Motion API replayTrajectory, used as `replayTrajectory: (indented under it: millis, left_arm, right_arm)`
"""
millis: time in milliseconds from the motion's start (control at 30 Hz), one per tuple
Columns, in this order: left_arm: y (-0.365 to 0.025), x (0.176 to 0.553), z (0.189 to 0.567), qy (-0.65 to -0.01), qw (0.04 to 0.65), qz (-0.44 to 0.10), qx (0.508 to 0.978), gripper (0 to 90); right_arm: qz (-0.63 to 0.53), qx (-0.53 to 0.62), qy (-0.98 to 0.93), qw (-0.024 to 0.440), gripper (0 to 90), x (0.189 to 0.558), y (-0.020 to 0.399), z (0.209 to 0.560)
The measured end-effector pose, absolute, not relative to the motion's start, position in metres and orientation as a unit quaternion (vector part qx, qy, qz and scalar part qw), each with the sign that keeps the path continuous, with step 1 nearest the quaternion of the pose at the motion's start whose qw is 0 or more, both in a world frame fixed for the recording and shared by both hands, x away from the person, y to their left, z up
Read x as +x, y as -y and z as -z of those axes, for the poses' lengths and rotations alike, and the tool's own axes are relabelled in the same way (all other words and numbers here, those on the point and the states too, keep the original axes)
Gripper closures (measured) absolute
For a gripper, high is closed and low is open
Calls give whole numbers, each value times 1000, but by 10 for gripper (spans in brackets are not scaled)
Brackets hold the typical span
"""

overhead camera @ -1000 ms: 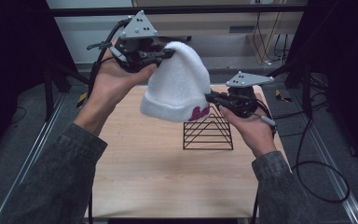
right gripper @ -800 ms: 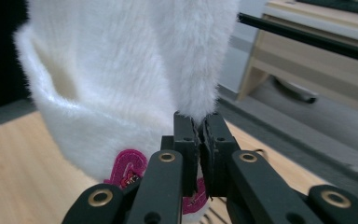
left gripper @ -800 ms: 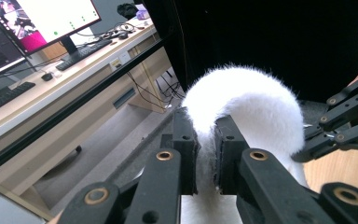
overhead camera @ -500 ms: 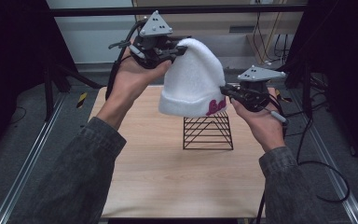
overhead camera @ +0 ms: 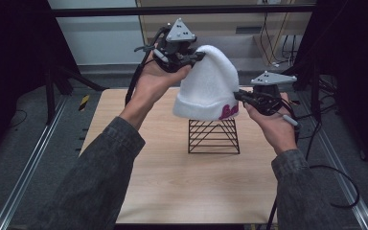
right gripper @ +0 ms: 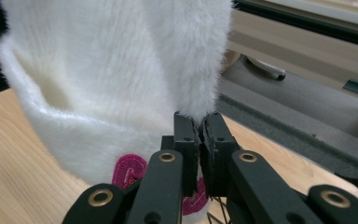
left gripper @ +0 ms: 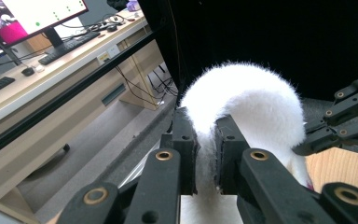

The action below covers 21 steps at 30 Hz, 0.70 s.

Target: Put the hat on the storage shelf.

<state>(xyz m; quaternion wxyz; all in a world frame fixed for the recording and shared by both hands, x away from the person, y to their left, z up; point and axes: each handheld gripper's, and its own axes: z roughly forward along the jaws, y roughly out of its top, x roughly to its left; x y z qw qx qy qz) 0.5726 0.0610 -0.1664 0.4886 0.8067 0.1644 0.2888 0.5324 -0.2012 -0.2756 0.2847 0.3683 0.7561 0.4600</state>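
Observation:
A fluffy white beanie (overhead camera: 208, 86) with a pink embroidered logo (overhead camera: 228, 111) hangs in the air above a black wire stand (overhead camera: 213, 136) on the wooden table (overhead camera: 172, 177). My left gripper (overhead camera: 195, 56) is shut on the beanie's crown (left gripper: 242, 98), up high at the back. My right gripper (overhead camera: 239, 96) is shut on the folded brim (right gripper: 200, 88) at the beanie's right edge, lower down. In the right gripper view the pink logo (right gripper: 128, 170) shows just left of the jaws.
The wire stand sits mid-table, directly beneath the beanie. A metal frame bar (overhead camera: 182, 9) crosses behind the table. Cables (overhead camera: 330, 167) trail off the right side. A desk with a monitor (left gripper: 32, 14) and keyboard lies beyond, in the left gripper view.
Both hands have carried the beanie rightward and slightly down, so it now hangs over the wire stand. Both grips are unchanged.

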Motion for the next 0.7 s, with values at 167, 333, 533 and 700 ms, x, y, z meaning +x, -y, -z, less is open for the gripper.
replayTrajectory:
  millis: [167,333,533,700]
  left_arm:
    - [-53,578,174,-163,486,-282,811,812]
    - [-46,581,183,-160,481,-279,815,812]
    - [-41,582,193,-154,474,-279,821,811]
    - [-41,584,202,-155,468,-276,825,811]
  right_arm:
    - [-455,372,-758,282,859,535,202,282]
    - [-447,385,-758,277,860,539,209,292]
    - [-444,392,-758,275,860,538,213,303]
    - [-439,392,-761,272,859,536,212,312]
